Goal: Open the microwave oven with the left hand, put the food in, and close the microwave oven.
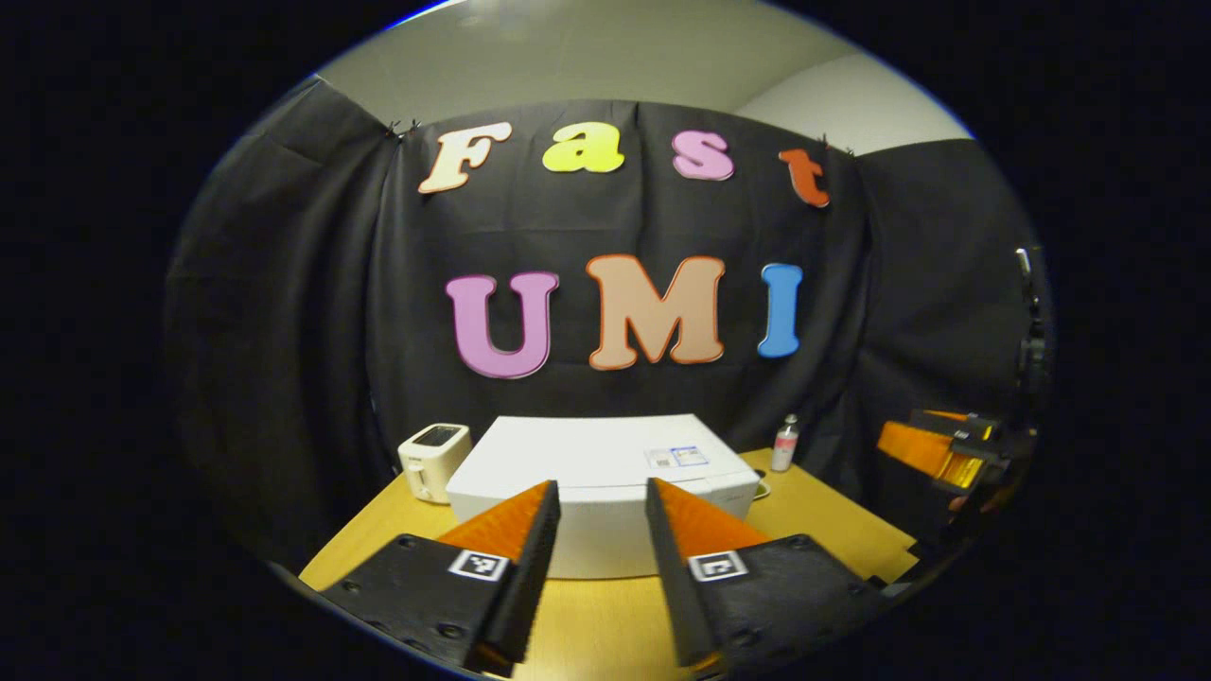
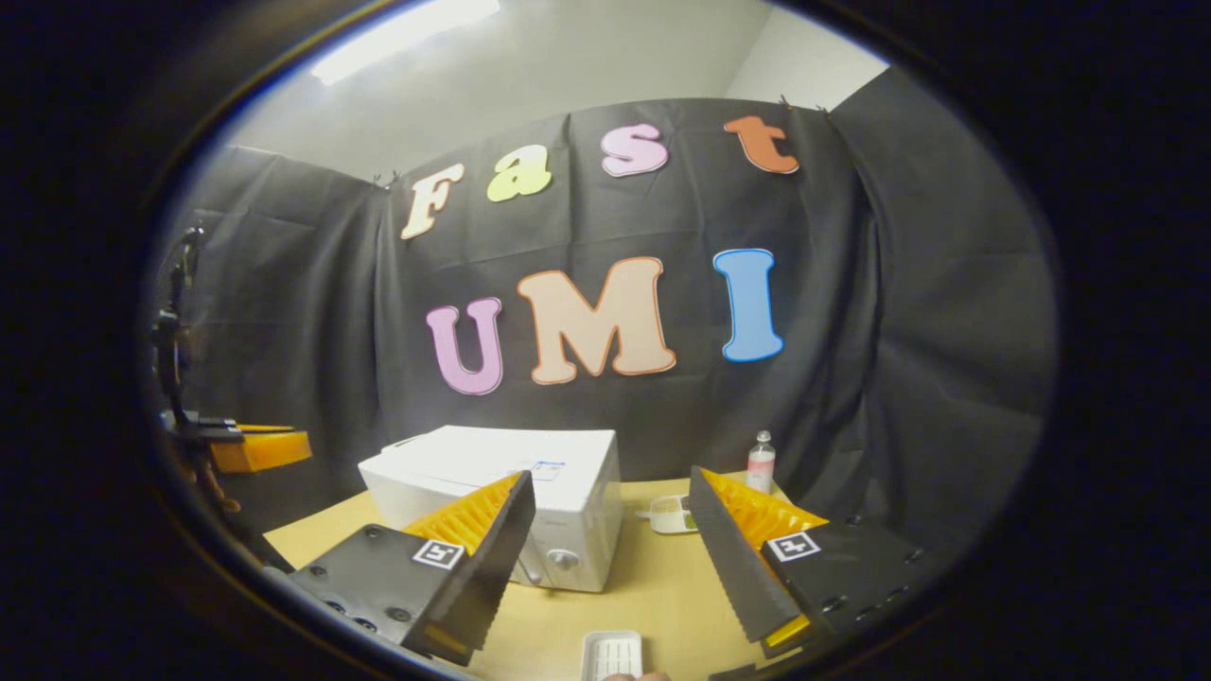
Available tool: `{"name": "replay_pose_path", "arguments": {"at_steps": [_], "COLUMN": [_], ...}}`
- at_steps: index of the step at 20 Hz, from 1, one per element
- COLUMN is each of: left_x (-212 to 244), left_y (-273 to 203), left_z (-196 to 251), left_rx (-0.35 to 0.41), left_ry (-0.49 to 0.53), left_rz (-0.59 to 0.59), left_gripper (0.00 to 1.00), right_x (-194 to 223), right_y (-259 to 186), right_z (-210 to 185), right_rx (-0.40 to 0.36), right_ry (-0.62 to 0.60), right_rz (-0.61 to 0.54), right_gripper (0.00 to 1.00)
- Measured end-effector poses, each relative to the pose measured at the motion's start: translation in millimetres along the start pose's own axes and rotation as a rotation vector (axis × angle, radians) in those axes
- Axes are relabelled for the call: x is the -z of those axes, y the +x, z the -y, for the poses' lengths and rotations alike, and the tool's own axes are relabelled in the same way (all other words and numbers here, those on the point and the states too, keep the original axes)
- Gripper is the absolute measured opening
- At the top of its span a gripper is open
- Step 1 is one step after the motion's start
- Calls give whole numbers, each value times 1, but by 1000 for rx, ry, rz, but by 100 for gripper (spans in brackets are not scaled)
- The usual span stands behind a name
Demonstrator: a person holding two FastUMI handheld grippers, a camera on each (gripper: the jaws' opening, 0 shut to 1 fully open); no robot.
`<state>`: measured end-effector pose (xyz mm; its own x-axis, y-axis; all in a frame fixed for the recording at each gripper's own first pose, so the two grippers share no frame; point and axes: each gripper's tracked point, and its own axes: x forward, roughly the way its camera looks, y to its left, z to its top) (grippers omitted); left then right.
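The white microwave (image 1: 605,463) stands in the middle of the wooden table (image 1: 823,530), its door closed. In the right gripper view the microwave (image 2: 511,492) shows two knobs on its front right. My left gripper (image 1: 602,492) hovers open in front of it, above the table and touching nothing. My right gripper (image 2: 610,482) is also open and empty, off to the microwave's right. A small white ribbed tray (image 2: 612,654) lies on the table below the right gripper. A small dish (image 2: 672,514) with something greenish sits beside the microwave.
A white toaster (image 1: 433,459) stands left of the microwave. A small clear bottle (image 1: 784,443) stands at the back right, seen too as the bottle (image 2: 760,461). The other gripper (image 1: 937,449) shows at the right edge. The table's front edge is near.
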<state>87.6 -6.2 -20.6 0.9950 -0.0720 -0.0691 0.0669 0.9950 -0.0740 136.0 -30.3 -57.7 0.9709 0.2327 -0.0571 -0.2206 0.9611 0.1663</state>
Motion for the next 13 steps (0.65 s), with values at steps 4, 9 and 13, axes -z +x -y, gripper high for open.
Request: {"name": "replay_pose_path", "arguments": {"at_steps": [4,9,13], "left_x": [-8,-10,-12], "left_y": [-16,-14,-16], "left_z": [-37,-25,-21], "left_rx": [-118,-73,-57], "left_ry": [126,88,95], "left_rz": [45,29,27], "left_gripper": [98,97,98], "right_x": [0,2,6], "right_y": [-2,-3,-9], "right_z": [-7,-14,-20], "right_rx": [14,30,33], "right_ry": [-29,-24,-38], "right_rz": [2,6,-1], "right_gripper": [91,91,92]}}
